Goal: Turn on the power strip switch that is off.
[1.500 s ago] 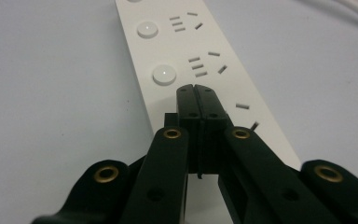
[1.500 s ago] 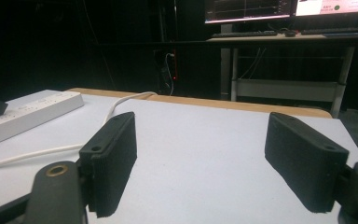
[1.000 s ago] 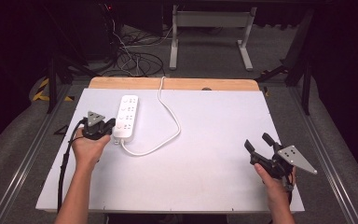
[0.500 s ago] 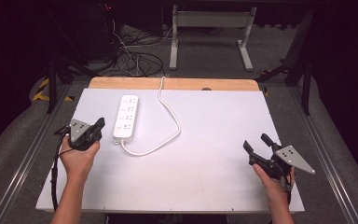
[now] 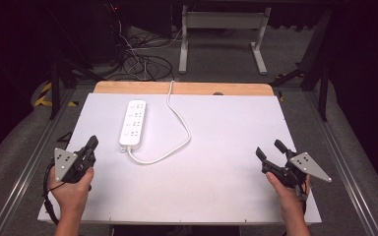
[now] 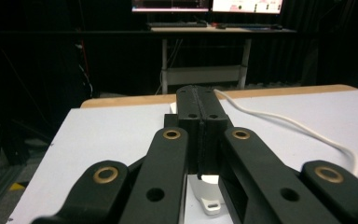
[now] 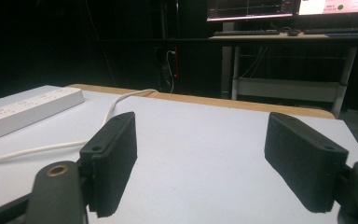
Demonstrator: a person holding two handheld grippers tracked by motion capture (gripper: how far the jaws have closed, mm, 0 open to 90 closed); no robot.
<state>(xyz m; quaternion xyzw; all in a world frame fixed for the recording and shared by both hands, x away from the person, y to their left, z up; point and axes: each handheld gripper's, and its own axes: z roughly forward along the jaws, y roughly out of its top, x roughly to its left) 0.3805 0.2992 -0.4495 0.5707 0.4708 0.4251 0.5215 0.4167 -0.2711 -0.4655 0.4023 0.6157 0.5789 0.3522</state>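
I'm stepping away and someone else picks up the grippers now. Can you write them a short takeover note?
Left gripper: shut, empty, near the table's front-left, short of the white plastic power strip.
Right gripper: open, empty, at the front-right, far from the strip.
The strip lies flat at the back-left of the white table board; its white cable loops right and runs off the back edge.
Done: nothing gripped.
Left: likely handling the strip.

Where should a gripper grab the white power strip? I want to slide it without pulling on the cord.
Probably across the narrow width of the power strip, mid-body, coming from above. It lies flat on the table, its long sides free, and its cord leaves the near end, so a middle grip avoids it.
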